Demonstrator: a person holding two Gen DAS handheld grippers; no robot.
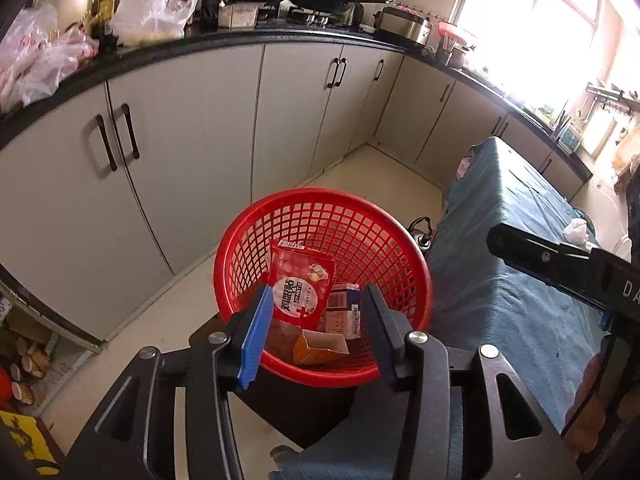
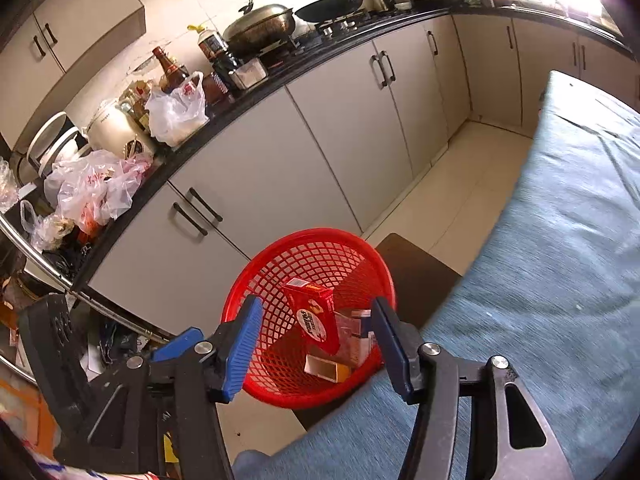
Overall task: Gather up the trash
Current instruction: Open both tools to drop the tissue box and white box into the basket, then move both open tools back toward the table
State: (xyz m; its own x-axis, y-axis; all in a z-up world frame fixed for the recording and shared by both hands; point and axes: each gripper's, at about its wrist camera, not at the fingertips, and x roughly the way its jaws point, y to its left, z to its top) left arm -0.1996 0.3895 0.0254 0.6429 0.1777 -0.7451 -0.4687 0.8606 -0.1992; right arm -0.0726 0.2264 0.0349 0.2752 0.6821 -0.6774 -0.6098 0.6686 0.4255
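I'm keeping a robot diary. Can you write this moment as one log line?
left tongs: open, empty | right tongs: open, empty | red basket: holds red box, orange box, white box

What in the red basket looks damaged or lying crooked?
In the red basket the red box stands tilted, leaning on the white carton. The orange box lies on its side with one end open. Nothing has spilled outside the basket.

Daylight floods from an overexposed window (image 1: 520,28); strong fisheye bending curves the cabinets (image 2: 304,160); corners vignette dark.
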